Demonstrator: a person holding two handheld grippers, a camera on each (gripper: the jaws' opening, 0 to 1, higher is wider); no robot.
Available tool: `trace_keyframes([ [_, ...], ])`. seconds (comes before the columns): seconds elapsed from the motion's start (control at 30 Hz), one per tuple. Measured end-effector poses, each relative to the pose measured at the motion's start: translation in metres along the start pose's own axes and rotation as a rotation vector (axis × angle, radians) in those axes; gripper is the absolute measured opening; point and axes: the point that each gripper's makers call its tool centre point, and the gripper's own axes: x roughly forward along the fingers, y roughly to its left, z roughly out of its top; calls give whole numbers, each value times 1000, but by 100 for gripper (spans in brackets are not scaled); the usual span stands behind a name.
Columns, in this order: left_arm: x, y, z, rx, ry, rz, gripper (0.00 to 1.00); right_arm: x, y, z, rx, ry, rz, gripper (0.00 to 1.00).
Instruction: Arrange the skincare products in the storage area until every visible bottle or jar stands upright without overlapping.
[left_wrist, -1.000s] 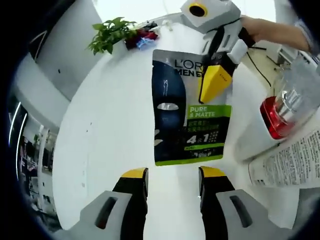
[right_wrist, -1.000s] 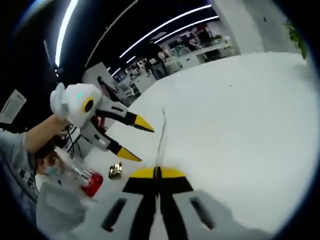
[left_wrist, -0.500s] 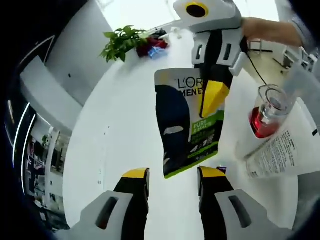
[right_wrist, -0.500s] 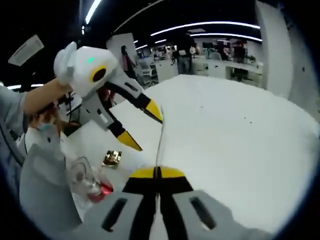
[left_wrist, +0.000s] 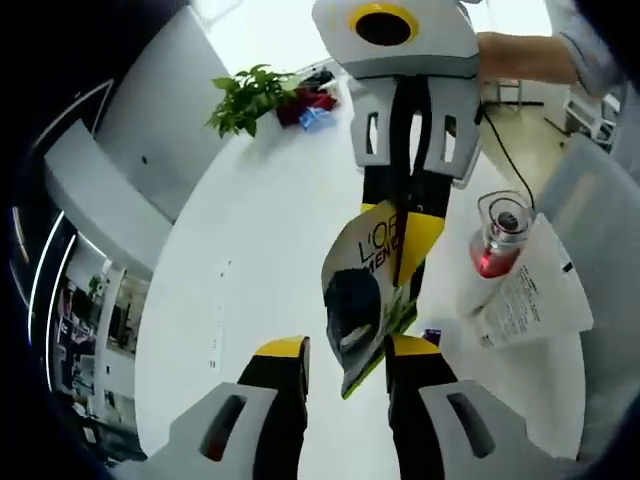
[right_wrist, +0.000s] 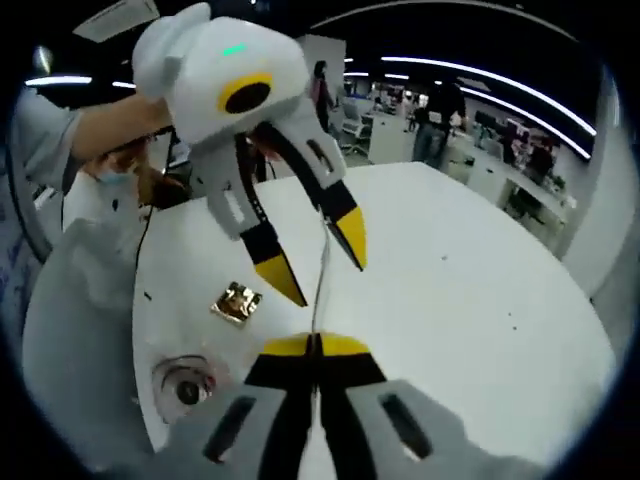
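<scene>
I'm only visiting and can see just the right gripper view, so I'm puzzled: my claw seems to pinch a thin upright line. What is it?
Observer: It is a flat sachet seen edge-on. The left gripper view shows its face, with L'OR and MEN lettering and a dark mask picture. The right claw pinches its upper part.
Operator: And the round thing with red in it, low on my left?
Observer: A clear bottle with a red base, apparently upright. A white tube with small print lies beside it.
Operator: Anything farther along the table?
Observer: A leafy green plant sits near the far edge of the white table.
</scene>
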Motion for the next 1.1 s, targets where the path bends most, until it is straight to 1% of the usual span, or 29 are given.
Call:
trace_keyframes([
  [0.17, -16, -8, -3, 19, 2, -5, 23, 5, 9, 14, -70, 3, 31, 1],
  [0.2, -18, -8, -3, 19, 4, -3, 22, 7, 12, 17, -98, 9, 39, 1],
  [0.3, -27, -11, -4, 22, 7, 5, 18, 11, 16, 24, -129, 12, 45, 1],
  [0.4, -34, -14, -5, 28, 2, 8, 18, 16, 22, 33, -142, 3, 59, 1],
  [0.5, -40, -15, -6, 26, 5, 18, 15, 20, 25, 36, -161, 11, 60, 1],
  [0.63, -48, -20, -8, 21, 8, 20, 9, 20, 29, 41, -166, 8, 67, 1],
  [0.77, -54, -22, -9, 11, 3, 26, 7, 20, 34, 46, -177, 3, 67, 1],
  [0.83, -57, -23, -9, 24, 7, 36, 5, 19, 35, 49, -181, 2, 63, 1],
  [0.93, -61, -27, -10, 35, 11, 35, 2, 17, 38, 52, -193, 3, 61, 1],
  [1.1, -67, -33, -12, 56, 23, 31, 0, 17, 47, 57, -210, 2, 64, 1],
])
